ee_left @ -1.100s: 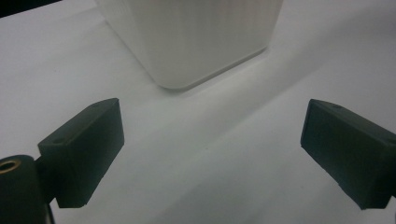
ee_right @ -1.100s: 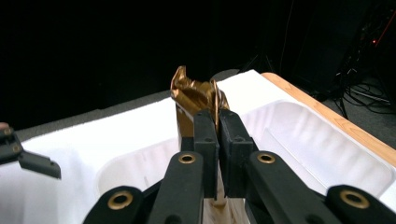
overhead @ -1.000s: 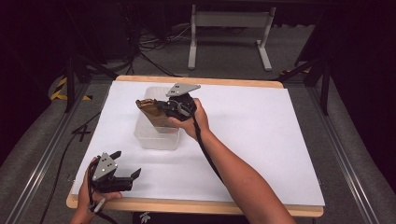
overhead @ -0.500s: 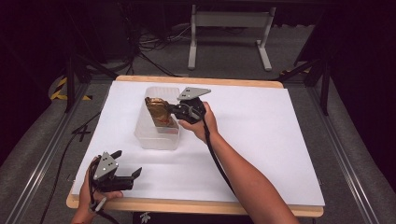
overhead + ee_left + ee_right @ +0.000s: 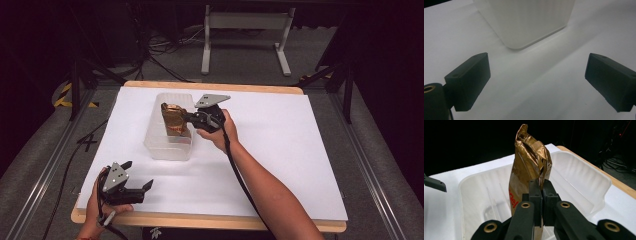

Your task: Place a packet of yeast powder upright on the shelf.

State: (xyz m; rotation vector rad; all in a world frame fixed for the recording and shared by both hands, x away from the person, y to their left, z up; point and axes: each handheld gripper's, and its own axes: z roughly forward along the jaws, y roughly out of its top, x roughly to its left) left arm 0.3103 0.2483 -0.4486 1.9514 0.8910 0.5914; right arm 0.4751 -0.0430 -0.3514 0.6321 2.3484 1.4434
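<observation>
Over bin [image 5: 167, 145], bag [image 5: 174, 118] now lower

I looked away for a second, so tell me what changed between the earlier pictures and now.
The right gripper, still shut on the gold bag, turned it upright and carried it down into the clear plastic tub. The left gripper stayed open at the near table edge; the tub hasn't moved.

crumpled gold bag [image 5: 529, 170], upright, in clear tub [image 5: 584, 172]

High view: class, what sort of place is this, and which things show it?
Probably a lab or recording studio: a white-topped table on dark carpet, loose cables behind it, and metal rails alongside.
</observation>
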